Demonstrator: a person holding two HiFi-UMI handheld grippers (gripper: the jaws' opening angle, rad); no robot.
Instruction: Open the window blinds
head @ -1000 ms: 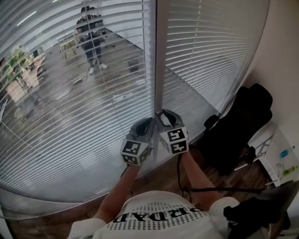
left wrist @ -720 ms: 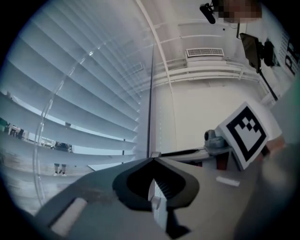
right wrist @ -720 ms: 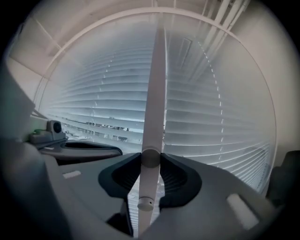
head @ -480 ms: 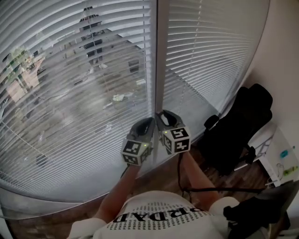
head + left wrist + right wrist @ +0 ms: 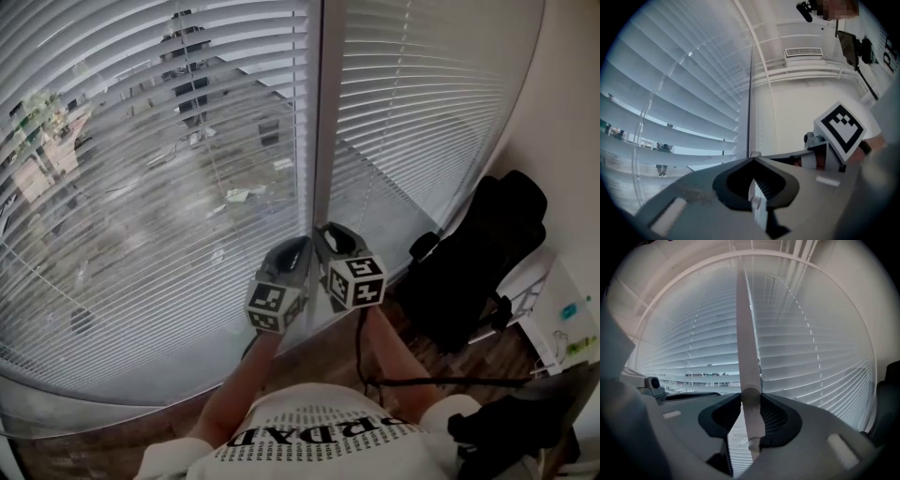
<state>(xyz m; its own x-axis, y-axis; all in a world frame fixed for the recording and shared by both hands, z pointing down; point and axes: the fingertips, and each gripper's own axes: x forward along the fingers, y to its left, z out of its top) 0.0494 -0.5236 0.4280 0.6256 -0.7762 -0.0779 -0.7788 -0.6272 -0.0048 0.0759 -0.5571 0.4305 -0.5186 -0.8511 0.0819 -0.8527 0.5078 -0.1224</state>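
Note:
Two white slatted blinds hang on either side of a white window post (image 5: 323,112): the left blind (image 5: 141,187) and the right blind (image 5: 422,112). Both grippers point level at the post, side by side. My right gripper (image 5: 324,229) (image 5: 750,397) is shut on a white tilt wand (image 5: 744,333) that hangs straight down between its jaws. My left gripper (image 5: 300,244) (image 5: 752,157) has its jaws closed round a thin rod (image 5: 750,93) that rises in front of the left blind. Street and buildings show through the left blind's slats.
A black office chair (image 5: 487,244) stands right of the grippers against the wall. A white shelf unit (image 5: 553,309) sits beyond it, a dark bag (image 5: 506,422) lies at the lower right, and a black cable (image 5: 422,380) runs across the wooden floor.
The right gripper has rolled a little on the wand. The left blind's slats have tilted: the room's reflection has given way to the view outside. Both hands stayed in place.

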